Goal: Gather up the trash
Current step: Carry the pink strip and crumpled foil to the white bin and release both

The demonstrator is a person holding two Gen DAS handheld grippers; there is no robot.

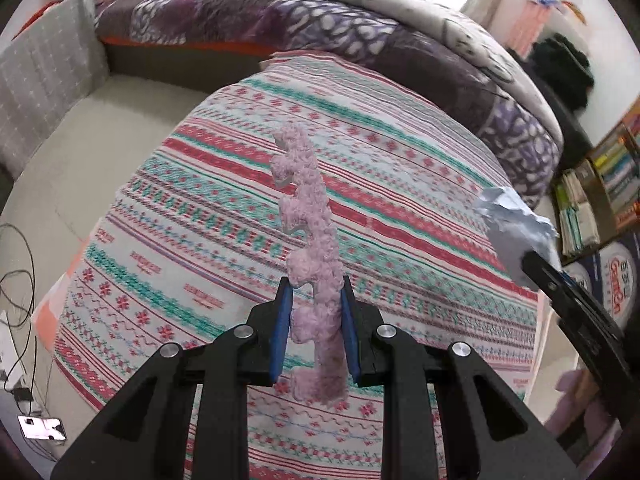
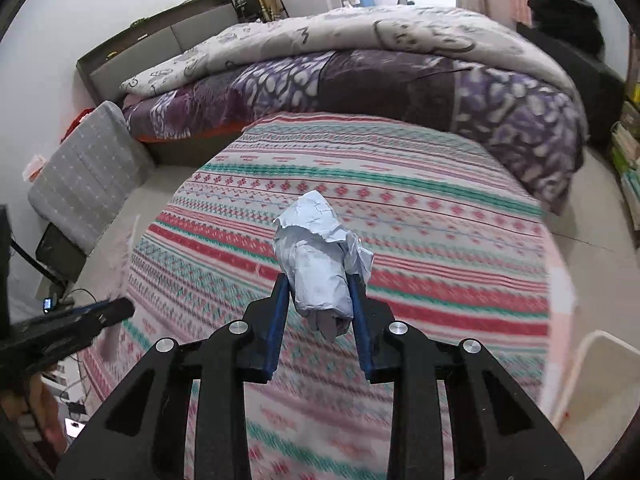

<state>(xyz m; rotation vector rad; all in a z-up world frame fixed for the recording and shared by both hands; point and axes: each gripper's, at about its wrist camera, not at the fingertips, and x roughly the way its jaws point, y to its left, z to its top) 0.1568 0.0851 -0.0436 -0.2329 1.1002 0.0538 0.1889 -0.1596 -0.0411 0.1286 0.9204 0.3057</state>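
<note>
A fuzzy pink jagged strip (image 1: 310, 216) sticks up from my left gripper (image 1: 314, 286), which is shut on its lower part above the striped bedspread (image 1: 400, 184). My right gripper (image 2: 320, 284) is shut on a crumpled pale blue paper wad (image 2: 320, 256), lifted clear of the same bedspread (image 2: 440, 216). In the left wrist view that wad (image 1: 514, 224) shows at the right edge, with the right gripper's black finger (image 1: 548, 276) on it. The left gripper's fingers (image 2: 108, 310) poke in blurred at the left of the right wrist view.
A purple patterned quilt (image 2: 400, 84) and a pale duvet (image 2: 360, 36) are piled at the far side of the bed. A grey cushion (image 2: 84, 176) leans at the left. A white bin's rim (image 2: 600, 340) shows at lower right. Cables (image 1: 16, 280) lie on the floor; bookshelves (image 1: 600, 184) stand right.
</note>
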